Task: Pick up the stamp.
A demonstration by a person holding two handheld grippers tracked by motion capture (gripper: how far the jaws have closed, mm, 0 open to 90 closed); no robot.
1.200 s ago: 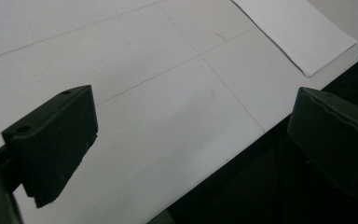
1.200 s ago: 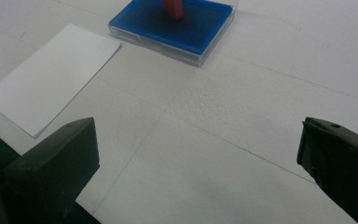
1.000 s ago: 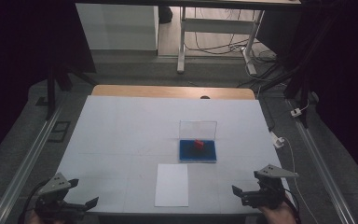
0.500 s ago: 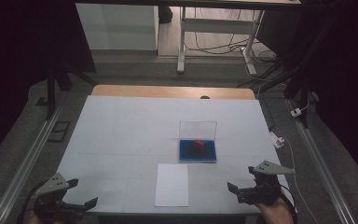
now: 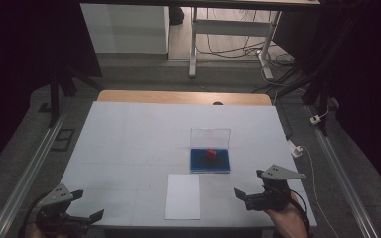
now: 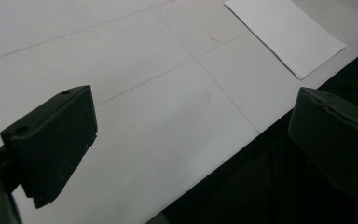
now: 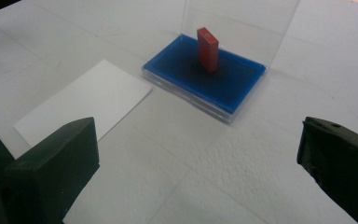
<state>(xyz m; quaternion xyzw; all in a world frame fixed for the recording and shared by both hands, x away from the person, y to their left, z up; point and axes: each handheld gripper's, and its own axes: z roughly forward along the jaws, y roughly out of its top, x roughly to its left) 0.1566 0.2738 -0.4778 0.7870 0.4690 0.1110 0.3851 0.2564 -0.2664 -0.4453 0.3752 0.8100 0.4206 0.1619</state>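
I see a small red block standing upright on edge in a shallow blue tray with a clear lid raised behind it, right of centre on the worktop, with a white sheet lying flat just nearer.

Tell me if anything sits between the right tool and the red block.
Nothing visible does. The right tool is open, facing the red block across bare table. The block stands on the blue tray; the clear lid rises behind it.
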